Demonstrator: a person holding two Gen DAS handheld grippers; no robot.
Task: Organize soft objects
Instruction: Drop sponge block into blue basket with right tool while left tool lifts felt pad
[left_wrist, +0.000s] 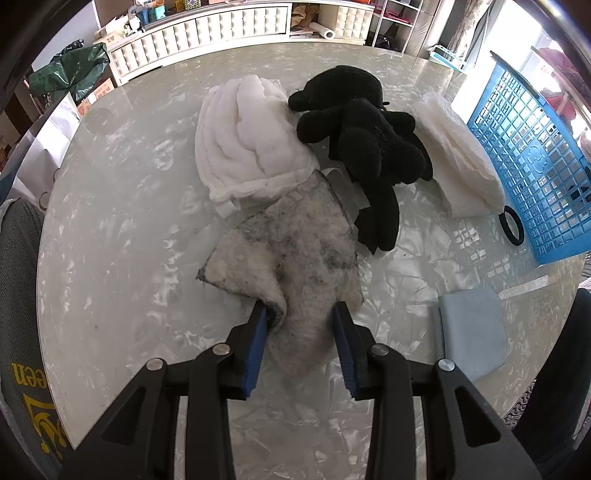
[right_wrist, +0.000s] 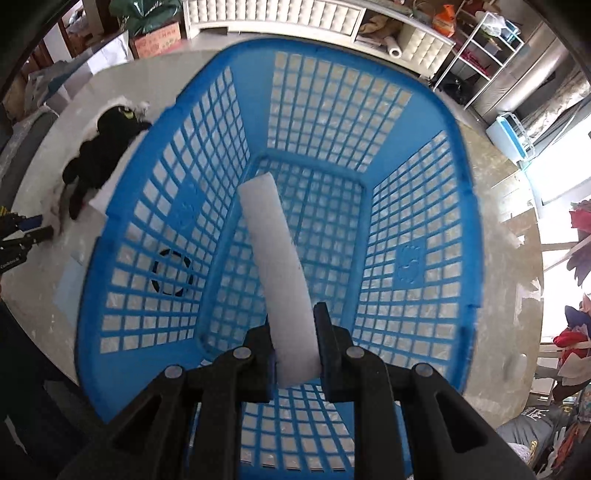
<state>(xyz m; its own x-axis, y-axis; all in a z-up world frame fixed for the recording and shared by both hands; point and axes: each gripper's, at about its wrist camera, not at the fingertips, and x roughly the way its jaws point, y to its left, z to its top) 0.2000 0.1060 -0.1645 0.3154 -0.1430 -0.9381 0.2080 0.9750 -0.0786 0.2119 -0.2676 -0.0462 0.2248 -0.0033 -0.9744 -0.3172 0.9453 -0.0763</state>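
My left gripper (left_wrist: 301, 314) is closed on the near corner of a grey-white stained fleece cloth (left_wrist: 291, 251) lying on the table. Beyond it lie a white fluffy cloth (left_wrist: 247, 140), a black plush toy (left_wrist: 365, 129) and a white pad (left_wrist: 461, 158). My right gripper (right_wrist: 295, 325) is shut on a long white foam strip (right_wrist: 277, 266), held above the inside of the blue plastic basket (right_wrist: 436, 122). The basket also shows at the right of the left wrist view (left_wrist: 528, 155). The plush shows left of the basket in the right wrist view (right_wrist: 99, 155).
A black hair tie (left_wrist: 511, 225) lies by the basket's near corner. A pale blue folded cloth (left_wrist: 471, 332) lies at the near right on the round marble table (left_wrist: 122, 221). A white cabinet (left_wrist: 207, 33) stands behind the table. A chair back (left_wrist: 18, 295) is at left.
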